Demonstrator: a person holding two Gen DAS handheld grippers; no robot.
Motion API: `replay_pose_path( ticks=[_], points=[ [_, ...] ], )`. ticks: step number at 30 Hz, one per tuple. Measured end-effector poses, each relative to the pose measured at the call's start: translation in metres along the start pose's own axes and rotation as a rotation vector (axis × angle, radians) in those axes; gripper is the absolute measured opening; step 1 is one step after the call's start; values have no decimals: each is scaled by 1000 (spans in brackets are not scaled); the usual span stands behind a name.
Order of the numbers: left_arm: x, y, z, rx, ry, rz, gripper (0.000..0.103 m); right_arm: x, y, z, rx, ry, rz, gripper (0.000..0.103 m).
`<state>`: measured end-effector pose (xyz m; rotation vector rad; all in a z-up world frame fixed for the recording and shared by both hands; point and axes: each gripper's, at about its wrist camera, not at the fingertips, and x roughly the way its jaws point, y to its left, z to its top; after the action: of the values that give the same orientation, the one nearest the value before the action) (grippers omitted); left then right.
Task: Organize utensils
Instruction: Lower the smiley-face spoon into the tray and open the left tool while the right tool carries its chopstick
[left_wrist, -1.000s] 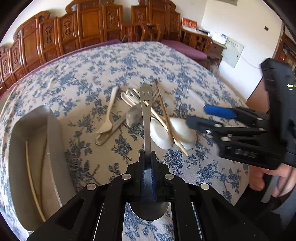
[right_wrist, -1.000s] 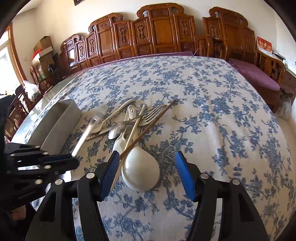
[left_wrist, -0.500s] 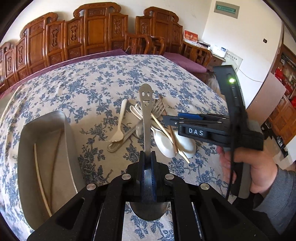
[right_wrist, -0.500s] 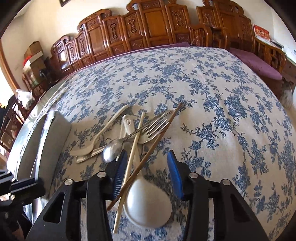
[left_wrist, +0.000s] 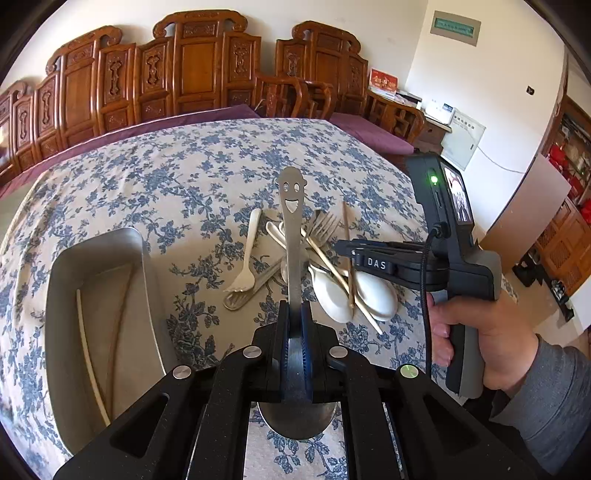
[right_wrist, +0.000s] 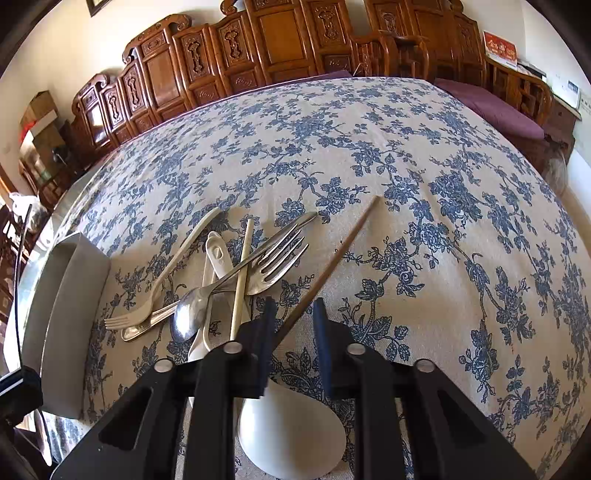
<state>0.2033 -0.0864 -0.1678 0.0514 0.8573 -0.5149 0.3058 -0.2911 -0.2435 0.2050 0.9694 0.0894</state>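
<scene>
A: Two views. From the left wrist, the left gripper (left_wrist: 295, 314) has its fingers pinching the smiley-handled spoon (left_wrist: 292, 229) by the neck, handle forward, bowl hanging under the body. The metal tray (left_wrist: 99, 332) sits on the desk (left_wrist: 184, 177) to its left with a pale chopstick (left_wrist: 88, 354) inside. The utensil pile (left_wrist: 295, 258) lies ahead, and the right gripper (left_wrist: 347, 245) reaches in from the right.

B: And the right wrist?

A: The right gripper (right_wrist: 291, 314) has its fingers spread, straddling the brown chopstick (right_wrist: 332, 258), not yet clamped. A white ladle (right_wrist: 291, 435) lies beneath; metal fork (right_wrist: 273, 262), plastic fork (right_wrist: 162, 284) and teaspoon (right_wrist: 188, 317) are just left.

B: Risks?

A: I'd guess closing could also catch the ladle's handle, or the thin chopstick might roll and slip. On the left, the spoon could pivot in that narrow pinch.
</scene>
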Motion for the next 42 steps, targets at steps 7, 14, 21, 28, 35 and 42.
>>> replay_pose_path(
  ticks=[7,14,21,28,35,42],
  points=[
    [-5,5,3,-15,-16,8,5,4,-6,0,73,14,46,20],
    [-10,6,4,-21,-25,15,5,-1,-7,1,100,2,47,10],
    [-24,14,7,-36,-54,26,5,-10,-11,0,112,-14,42,6],
    [-39,25,8,-52,-74,50,5,-32,-15,-1,117,-60,42,6],
    [-53,41,8,-75,-89,87,5,-51,-16,-1,103,-102,27,6],
    [-63,68,3,-122,-84,139,5,-68,-1,-5,57,-137,88,6]
  ],
)
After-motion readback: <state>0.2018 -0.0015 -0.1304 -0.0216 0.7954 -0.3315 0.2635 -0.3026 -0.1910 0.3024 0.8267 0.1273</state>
